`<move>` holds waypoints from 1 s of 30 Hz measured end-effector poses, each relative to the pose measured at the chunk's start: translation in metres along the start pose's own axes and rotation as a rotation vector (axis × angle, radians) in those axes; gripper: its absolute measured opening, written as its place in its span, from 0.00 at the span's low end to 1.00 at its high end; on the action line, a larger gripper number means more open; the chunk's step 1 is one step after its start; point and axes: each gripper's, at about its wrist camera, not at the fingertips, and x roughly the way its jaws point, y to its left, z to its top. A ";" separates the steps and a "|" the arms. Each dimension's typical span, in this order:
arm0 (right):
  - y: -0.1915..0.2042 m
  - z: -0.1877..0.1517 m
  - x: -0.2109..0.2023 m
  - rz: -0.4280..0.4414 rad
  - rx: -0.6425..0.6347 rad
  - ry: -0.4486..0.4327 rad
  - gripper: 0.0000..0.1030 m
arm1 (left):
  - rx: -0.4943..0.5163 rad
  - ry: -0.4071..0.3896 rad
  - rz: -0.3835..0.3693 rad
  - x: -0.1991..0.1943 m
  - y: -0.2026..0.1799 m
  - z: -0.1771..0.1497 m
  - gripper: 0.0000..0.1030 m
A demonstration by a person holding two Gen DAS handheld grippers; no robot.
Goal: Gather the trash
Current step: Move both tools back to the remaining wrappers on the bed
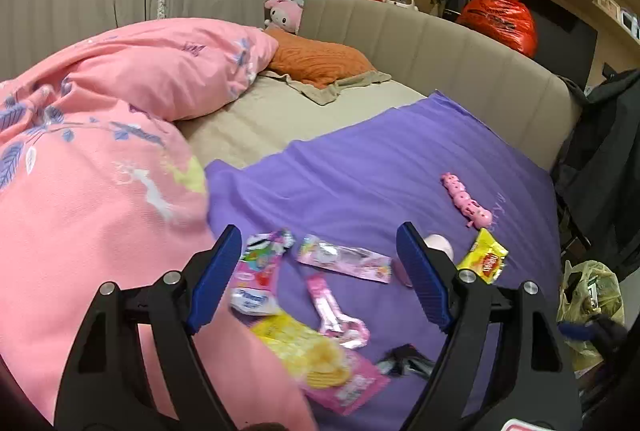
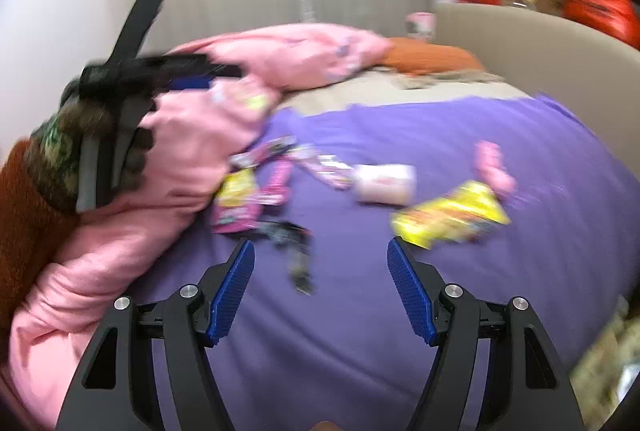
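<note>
The left tool (image 1: 320, 263) hangs over a purple sheet (image 1: 360, 167) on the bed, its two blue-padded fingers spread wide with nothing between them. To its left a pink floral duvet (image 1: 100, 159) is heaped up, its edge lying under the left finger. Just ahead of that finger lies a colourful wrapper (image 1: 262, 255), with a small white-and-blue packet (image 1: 252, 301) below it. Between the fingers lie a long pink wrapper (image 1: 344, 259), a pink scissor-shaped pack (image 1: 336, 315), a yellow snack bag (image 1: 304, 351) resting on a pink packet, and a dark crumpled wrapper (image 1: 404, 359). Beyond the right finger sit a yellow candy wrapper (image 1: 482, 259) and, farther ahead, a pink toy (image 1: 466, 201). At the far right, off the bed, a greenish plastic bag (image 1: 592, 303) hangs. The right wrist view is blurred: the right tool (image 2: 320, 267) is likewise wide apart and holds nothing, low over the same sheet. Far to its left the other tool shows in a gloved hand (image 2: 80, 143) against the duvet. Ahead of its left finger lies the dark wrapper (image 2: 292, 243), farther ahead a white roll-like item (image 2: 384, 183), and just ahead of its right finger the yellow candy wrapper (image 2: 452, 215).
</note>
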 end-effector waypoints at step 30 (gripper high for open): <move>-0.034 -0.008 0.053 -0.023 0.135 0.038 0.10 | -0.095 0.140 -0.084 0.082 0.008 -0.028 0.74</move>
